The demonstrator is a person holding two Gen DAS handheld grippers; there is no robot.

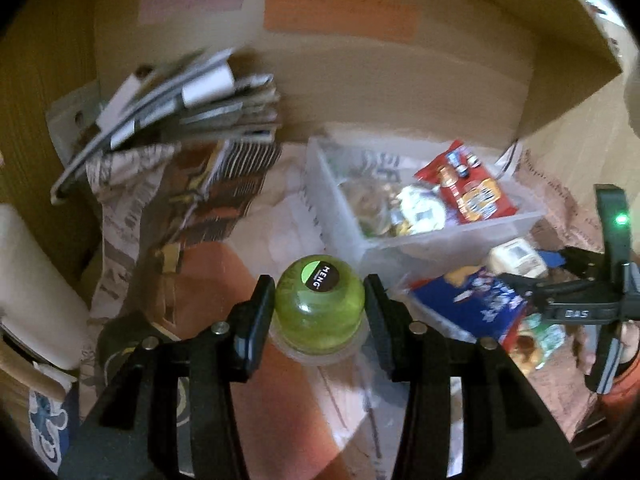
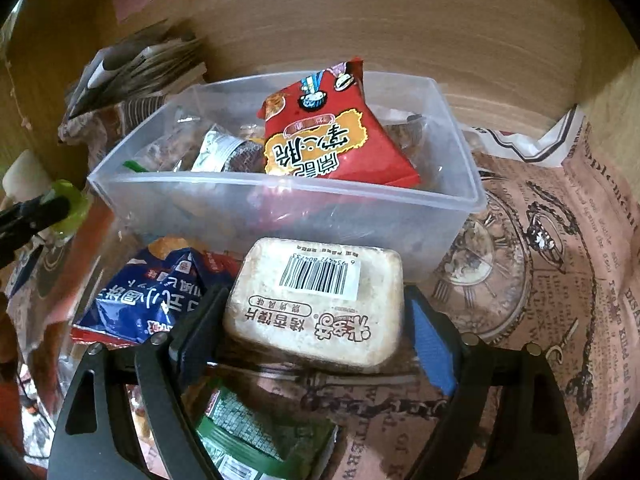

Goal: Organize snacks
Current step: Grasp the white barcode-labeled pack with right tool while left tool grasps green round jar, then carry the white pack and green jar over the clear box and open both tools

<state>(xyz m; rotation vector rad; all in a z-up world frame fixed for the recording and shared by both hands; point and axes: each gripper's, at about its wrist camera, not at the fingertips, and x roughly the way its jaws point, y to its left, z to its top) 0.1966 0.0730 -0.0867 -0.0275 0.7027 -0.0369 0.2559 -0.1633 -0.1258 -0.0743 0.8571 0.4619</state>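
My left gripper (image 1: pixel 319 312) is shut on a green jelly cup (image 1: pixel 319 304) with a dark "MENG" label, held above the table left of the clear plastic bin (image 1: pixel 452 236). My right gripper (image 2: pixel 316 328) is shut on a beige rice-cracker pack (image 2: pixel 316 304) with a barcode, just in front of the bin (image 2: pixel 280 216). The bin holds a red snack bag (image 2: pixel 332 140) and several smaller wrapped snacks. The right gripper also shows in the left wrist view (image 1: pixel 528 276), and the cup in the right wrist view (image 2: pixel 70 208).
A blue snack bag (image 2: pixel 144 296) and a green packet (image 2: pixel 256 436) lie in front of the bin. A newspaper-print cloth (image 2: pixel 560 264) covers the table. A stack of papers (image 1: pixel 188 100) stands at back left against a cardboard wall (image 1: pixel 400 80).
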